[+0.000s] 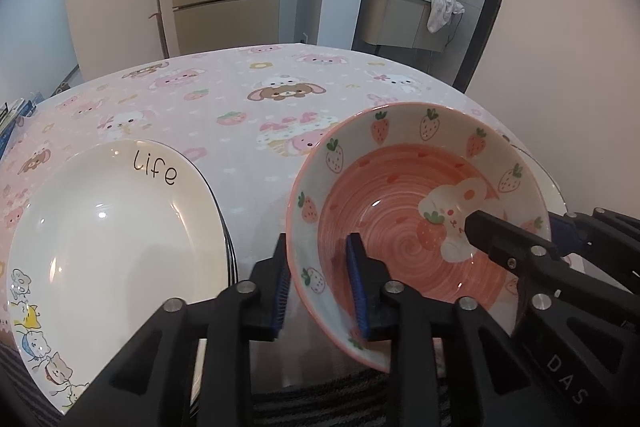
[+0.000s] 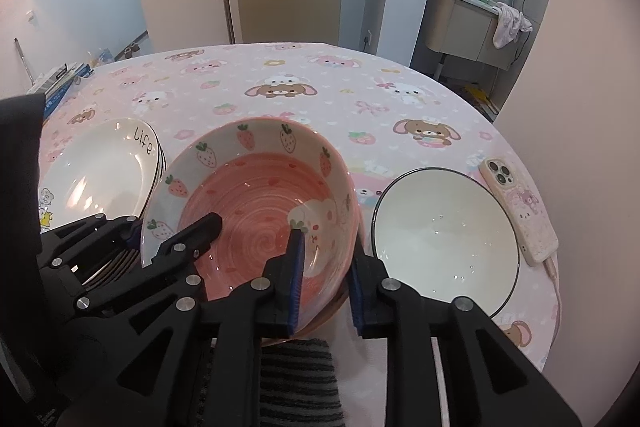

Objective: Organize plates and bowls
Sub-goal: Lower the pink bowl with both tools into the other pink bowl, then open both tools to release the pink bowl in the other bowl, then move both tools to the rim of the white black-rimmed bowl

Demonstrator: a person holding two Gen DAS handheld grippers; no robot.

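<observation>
A pink bowl (image 1: 400, 211) (image 2: 256, 203) with strawberries on its rim is near the table's front edge, between both grippers. My left gripper (image 1: 318, 239) (image 2: 174, 223) straddles the bowl's left rim, one pad inside and one outside, with a gap to the wall. My right gripper (image 2: 325, 247) (image 1: 520, 223) straddles the right rim the same way, pads apart from it. To the left lies a stack of white plates (image 1: 112, 227) (image 2: 100, 179) marked "Life". To the right stands a white bowl (image 2: 440, 239) with a dark rim.
A phone (image 2: 520, 211) in a pink case lies on its cable right of the white bowl. The round table (image 1: 240, 99) has a pink cartoon cloth. A striped cloth (image 2: 296, 379) hangs at the near edge. Boxes (image 2: 60, 79) sit at the far left.
</observation>
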